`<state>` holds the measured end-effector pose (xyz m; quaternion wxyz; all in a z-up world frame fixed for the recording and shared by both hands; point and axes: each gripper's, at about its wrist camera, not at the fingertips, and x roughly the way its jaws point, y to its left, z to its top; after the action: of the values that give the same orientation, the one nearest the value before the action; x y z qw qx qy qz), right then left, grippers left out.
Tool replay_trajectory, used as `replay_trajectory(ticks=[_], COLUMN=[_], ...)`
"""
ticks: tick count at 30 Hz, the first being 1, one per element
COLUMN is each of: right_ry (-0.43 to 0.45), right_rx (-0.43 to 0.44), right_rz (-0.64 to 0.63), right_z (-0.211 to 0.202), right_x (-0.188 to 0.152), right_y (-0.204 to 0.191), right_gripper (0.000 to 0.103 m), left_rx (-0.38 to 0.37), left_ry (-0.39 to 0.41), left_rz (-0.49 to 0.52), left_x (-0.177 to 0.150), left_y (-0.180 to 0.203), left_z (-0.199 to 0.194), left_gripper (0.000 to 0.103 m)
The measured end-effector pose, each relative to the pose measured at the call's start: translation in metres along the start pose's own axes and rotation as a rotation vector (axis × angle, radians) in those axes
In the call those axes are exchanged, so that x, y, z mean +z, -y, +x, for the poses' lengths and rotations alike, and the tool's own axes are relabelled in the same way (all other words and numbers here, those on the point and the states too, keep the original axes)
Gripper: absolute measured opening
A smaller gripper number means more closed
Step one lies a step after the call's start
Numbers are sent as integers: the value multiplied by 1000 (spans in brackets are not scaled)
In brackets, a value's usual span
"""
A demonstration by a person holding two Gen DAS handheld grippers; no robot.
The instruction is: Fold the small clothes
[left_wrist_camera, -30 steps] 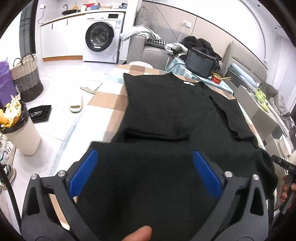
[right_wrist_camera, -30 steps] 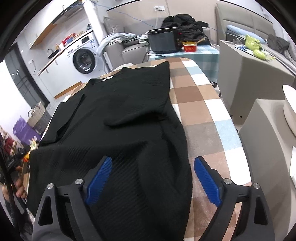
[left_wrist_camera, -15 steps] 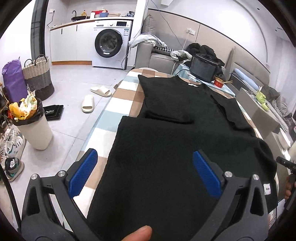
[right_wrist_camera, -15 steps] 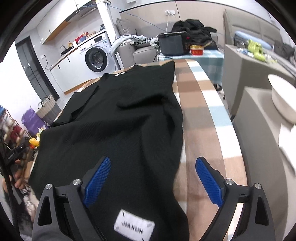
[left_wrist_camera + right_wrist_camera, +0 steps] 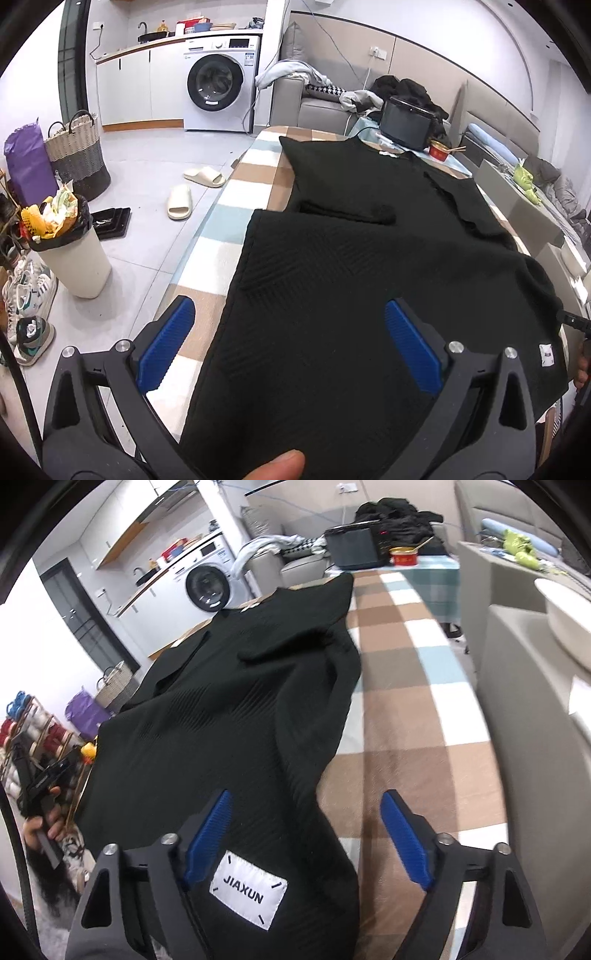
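A black knit garment [image 5: 369, 258] lies spread along the checked table [image 5: 236, 199], with one sleeve folded in over the body. My left gripper [image 5: 288, 306] hovers open over the near left hem, its blue pads clear of the cloth. In the right wrist view, the garment [image 5: 240, 701] runs away from me. Its near corner, with a white label [image 5: 248, 889], lies between the jaws of my right gripper [image 5: 306, 799]. Those jaws are closing, and the pads do not press the cloth. The label [image 5: 546, 355] also shows at the right in the left wrist view.
Left of the table are a full waste bin [image 5: 70, 254], two slippers [image 5: 181, 197], a woven basket [image 5: 77, 151] and a washing machine [image 5: 218, 92]. A black appliance [image 5: 406, 122] and a red bowl [image 5: 439, 149] stand beyond the far end. A grey cabinet [image 5: 535, 701] flanks the right side.
Both grippers drew back toward the garment's near hem, so more table and floor show. The white label came into the right gripper's view, and its jaws narrowed a little.
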<state>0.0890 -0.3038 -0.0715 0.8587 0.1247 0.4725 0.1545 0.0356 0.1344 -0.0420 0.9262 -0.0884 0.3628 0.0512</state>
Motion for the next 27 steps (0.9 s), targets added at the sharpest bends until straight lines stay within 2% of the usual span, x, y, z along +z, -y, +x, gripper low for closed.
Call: replay_trajectory(ticks=[4,10,11,14,17,18,19,22,23,24,27], right_ry=[-24,-42,-43,-41,-42,-44,-46,-44,-40,-39,-34], right_rx=[62,75,72,66,58,56,55,63,69,72,67], right_rz=[-57,-94,-98,-100,-99,-99,-97,-85,-84,-86,-90], right_z=[7,12,13,13,15,16,17,18,18,18,19], right_x=[-9,-14,-14,-13,-12,-11,-11,-11,-11,-10,-12], right_y=[-1,-8,-10,-12,-13,-13,-13,-14,-14,-14,-12], right_gripper=[73,73,73,73,73,73,73,73,71,63,46], left_rx=[13,3,0,-5,15,19,21,6,-4,-17,-35], left_ry=[-43,-109,-124,-157,-157,-156,-151,-140,-139,-139,-109], left_rz=[-13,-47,-46,-43,-20,-9,-1,11,4,-6,-23], left_x=[-3,-9,-9,-7,-5,-4,-4,-5,-5,-5,-5], left_y=[-8,-23,-25,-28,-26,-24,-23,-18,-19,-20,-19], left_z=[16,47,53,69,77,80,79,79,79,79,75], left_gripper=[102,101,100,86,79,71,53,27,21,11,5])
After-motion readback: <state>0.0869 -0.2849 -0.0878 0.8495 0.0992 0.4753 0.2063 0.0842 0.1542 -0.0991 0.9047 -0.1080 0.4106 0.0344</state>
